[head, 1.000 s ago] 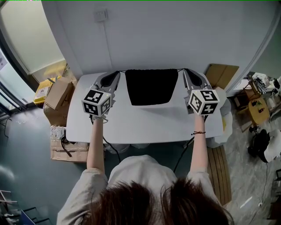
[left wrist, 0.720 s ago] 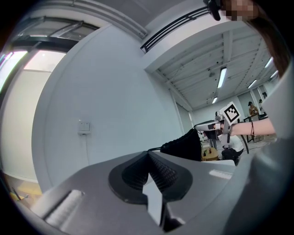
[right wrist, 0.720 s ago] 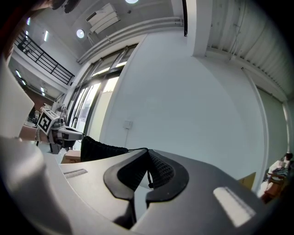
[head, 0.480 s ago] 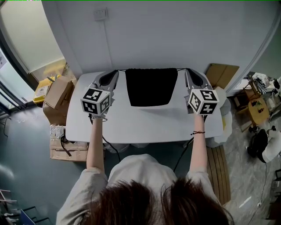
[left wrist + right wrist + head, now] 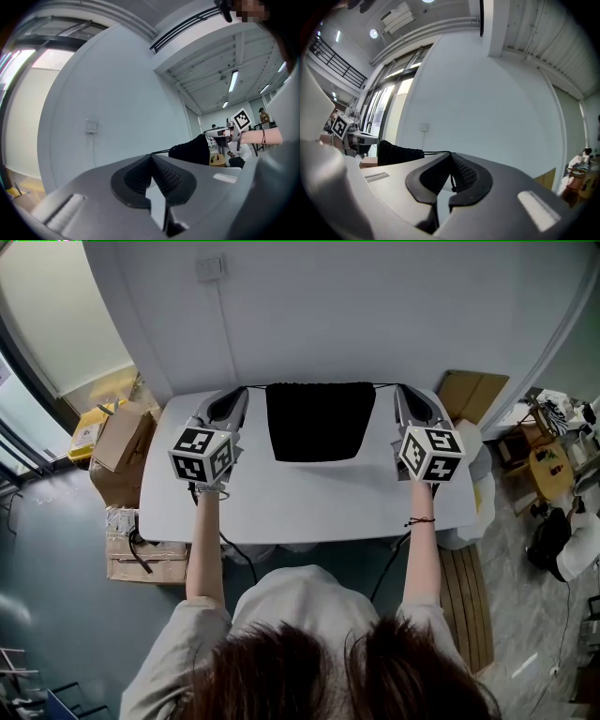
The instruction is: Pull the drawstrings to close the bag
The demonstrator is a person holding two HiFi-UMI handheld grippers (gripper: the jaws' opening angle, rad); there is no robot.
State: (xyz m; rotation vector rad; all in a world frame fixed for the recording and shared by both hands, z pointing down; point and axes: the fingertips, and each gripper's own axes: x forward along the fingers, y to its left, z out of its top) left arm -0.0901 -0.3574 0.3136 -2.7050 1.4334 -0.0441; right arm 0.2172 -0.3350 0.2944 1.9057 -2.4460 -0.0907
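A black drawstring bag (image 5: 319, 420) lies flat at the far edge of the white table (image 5: 309, 493), its mouth toward the wall. My left gripper (image 5: 246, 390) sits just off the bag's top left corner, shut on the left drawstring (image 5: 161, 152), which runs taut to the bag (image 5: 190, 150). My right gripper (image 5: 396, 388) is at the top right corner, shut on the right drawstring (image 5: 436, 152) leading to the bag (image 5: 396, 153). In each gripper view the jaws are pressed together with the thin black cord coming out at their tip.
The table's far edge meets a pale wall with a switch plate (image 5: 210, 268). Cardboard boxes (image 5: 122, 437) stand on the floor to the left. Flat cardboard (image 5: 469, 395) and a slatted wooden board (image 5: 469, 606) are at the right.
Both grippers have edged slightly outward along the table's far edge, and the bag's top looks a little narrower. Both stay shut on the cords.
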